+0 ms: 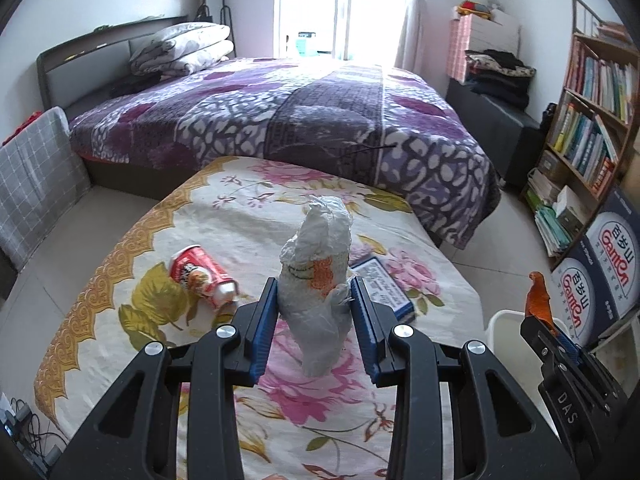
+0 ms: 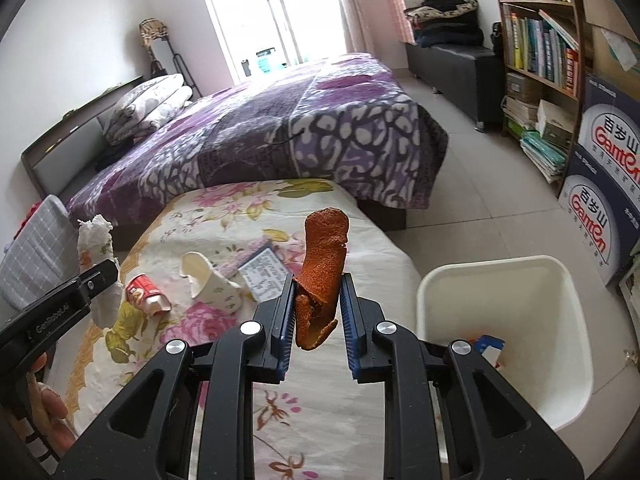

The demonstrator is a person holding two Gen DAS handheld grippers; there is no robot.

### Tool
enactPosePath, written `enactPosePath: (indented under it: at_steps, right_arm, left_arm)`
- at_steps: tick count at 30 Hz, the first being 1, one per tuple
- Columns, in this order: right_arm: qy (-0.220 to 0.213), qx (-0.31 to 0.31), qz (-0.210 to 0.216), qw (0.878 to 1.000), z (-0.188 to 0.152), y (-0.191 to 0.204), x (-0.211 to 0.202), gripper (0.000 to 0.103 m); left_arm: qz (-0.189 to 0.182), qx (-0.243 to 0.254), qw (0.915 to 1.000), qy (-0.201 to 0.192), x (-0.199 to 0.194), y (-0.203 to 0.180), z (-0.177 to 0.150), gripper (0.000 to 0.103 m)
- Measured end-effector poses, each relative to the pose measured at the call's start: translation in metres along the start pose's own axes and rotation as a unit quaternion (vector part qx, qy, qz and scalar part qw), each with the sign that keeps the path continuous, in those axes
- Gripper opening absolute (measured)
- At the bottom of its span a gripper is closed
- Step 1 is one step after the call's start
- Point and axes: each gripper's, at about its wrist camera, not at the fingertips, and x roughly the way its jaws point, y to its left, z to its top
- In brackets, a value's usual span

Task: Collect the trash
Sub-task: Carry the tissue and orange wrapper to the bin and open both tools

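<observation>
Left wrist view is showing the left gripper clamping a crumpled white plastic bag wad with an orange patch, which is standing upright between the blue pads, above the flowered cloth covering a low table. At ten o'clock from the wad, a red and white paper cup is lying on its side on the cloth, apart from the gripper. At two o'clock, a blue-edged printed card is lying flat, partly hidden behind the right finger. At four o'clock, the right gripper is gripping a curled strip of orange peel over the white plastic bin.

Right wrist view is showing that peel pinched upright between closed pads of the right gripper, over the table's right edge. At three o'clock the bin is standing on the tiled floor, just beside the table, its mouth open, with scraps lying inside. At nine o'clock a torn white paper cup is lying near the red cup and the card. At twelve o'clock a bed with a purple patterned blanket is meeting the table's far edge. Bare floor is running between bed and bookshelf at one o'clock.
</observation>
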Motion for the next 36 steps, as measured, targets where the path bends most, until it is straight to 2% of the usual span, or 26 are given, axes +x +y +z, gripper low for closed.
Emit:
enactPosePath:
  at_steps: [13, 22, 26, 32, 36]
  right_arm:
    - [-0.002, 0.033, -0.038, 0.999, 0.002, -0.048, -0.013, 0.021]
    - [0.017, 0.066, -0.081, 0.994, -0.001, -0.089, -0.014, 0.021]
    - [0.030, 0.085, -0.095, 0.991, -0.003, -0.106, -0.015, 0.024]
    - [0.024, 0.103, -0.114, 0.988, -0.004, -0.126, -0.024, 0.036]
    - [0.018, 0.116, -0.120, 0.986, -0.004, -0.138, -0.031, 0.038]
  left_arm:
    - [-0.028, 0.032, 0.9991, 0.002, 0.002, -0.050, -0.007, 0.036]
    - [-0.047, 0.053, 0.9974, 0.009, 0.006, -0.080, -0.014, 0.036]
    - [-0.057, 0.065, 0.9962, 0.013, 0.007, -0.097, -0.017, 0.036]
    - [-0.068, 0.080, 0.9943, 0.017, 0.009, -0.121, -0.024, 0.036]
    - [-0.075, 0.088, 0.9931, 0.021, 0.011, -0.136, -0.028, 0.036]
